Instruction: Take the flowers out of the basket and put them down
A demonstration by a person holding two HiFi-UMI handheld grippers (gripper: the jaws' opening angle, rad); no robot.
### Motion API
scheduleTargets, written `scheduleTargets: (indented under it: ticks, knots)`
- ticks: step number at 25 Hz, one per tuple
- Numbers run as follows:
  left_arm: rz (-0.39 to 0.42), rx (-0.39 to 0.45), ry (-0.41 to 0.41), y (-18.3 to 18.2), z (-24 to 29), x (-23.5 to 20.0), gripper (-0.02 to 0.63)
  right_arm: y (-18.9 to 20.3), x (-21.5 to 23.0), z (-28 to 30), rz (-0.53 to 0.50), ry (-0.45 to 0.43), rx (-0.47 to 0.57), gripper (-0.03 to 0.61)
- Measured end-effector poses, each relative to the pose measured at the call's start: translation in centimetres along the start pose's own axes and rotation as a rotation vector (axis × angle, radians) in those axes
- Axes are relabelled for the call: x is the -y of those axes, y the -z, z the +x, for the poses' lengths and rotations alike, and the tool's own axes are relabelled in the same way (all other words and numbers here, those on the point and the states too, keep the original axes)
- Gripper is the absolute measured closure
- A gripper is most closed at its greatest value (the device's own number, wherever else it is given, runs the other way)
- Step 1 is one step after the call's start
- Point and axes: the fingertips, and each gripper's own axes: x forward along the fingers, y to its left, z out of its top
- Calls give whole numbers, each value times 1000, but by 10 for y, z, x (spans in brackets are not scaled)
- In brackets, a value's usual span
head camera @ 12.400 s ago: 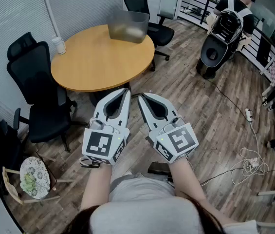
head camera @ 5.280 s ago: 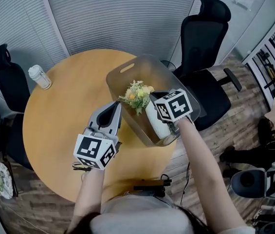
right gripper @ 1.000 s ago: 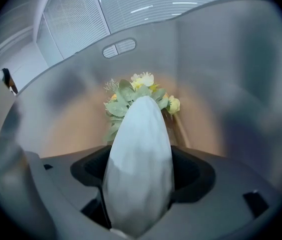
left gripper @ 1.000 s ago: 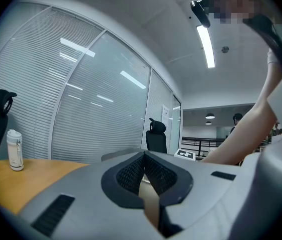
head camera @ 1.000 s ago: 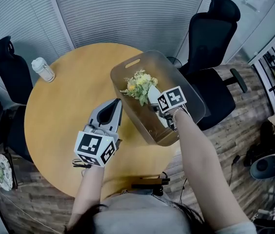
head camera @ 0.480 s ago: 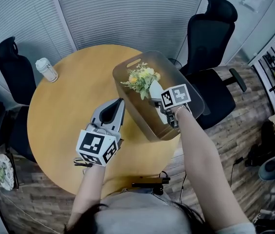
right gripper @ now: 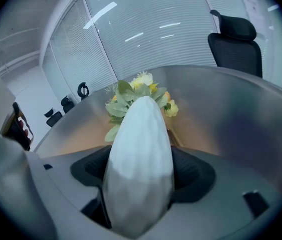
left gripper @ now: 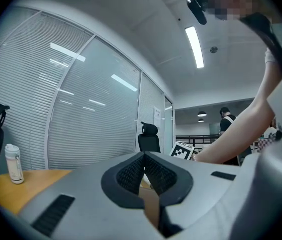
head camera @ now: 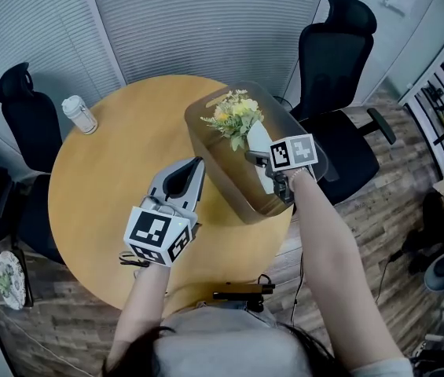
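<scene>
A bunch of yellow and cream flowers (head camera: 234,116) in a white vase (head camera: 261,151) is held inside the translucent grey basket (head camera: 218,175) on the round wooden table (head camera: 115,179). My right gripper (head camera: 262,162) is shut on the white vase (right gripper: 140,169), with the flowers (right gripper: 140,95) sticking out beyond its jaws. The blooms reach the basket's far rim. My left gripper (head camera: 192,171) is shut and holds nothing; it hovers over the table just left of the basket. In the left gripper view its jaws (left gripper: 144,171) meet, and the right gripper's marker cube (left gripper: 182,151) shows beyond them.
A white lidded cup (head camera: 78,115) stands at the table's far left. Black office chairs stand behind the basket (head camera: 339,61) and left of the table (head camera: 21,112). A dark device (head camera: 241,295) sits at the table's near edge. Blinds cover the glass wall behind.
My right gripper has lifted the vase with the flowers up and away inside the basket; the blooms now reach its far rim. The left gripper has stayed put.
</scene>
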Motion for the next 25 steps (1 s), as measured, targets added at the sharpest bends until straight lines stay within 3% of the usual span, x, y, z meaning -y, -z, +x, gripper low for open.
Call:
scheduleTargets:
  ticks: [25]
  knots:
    - [37, 29, 17, -16, -34, 8, 609, -57, -37, -49, -51, 7, 402, 204]
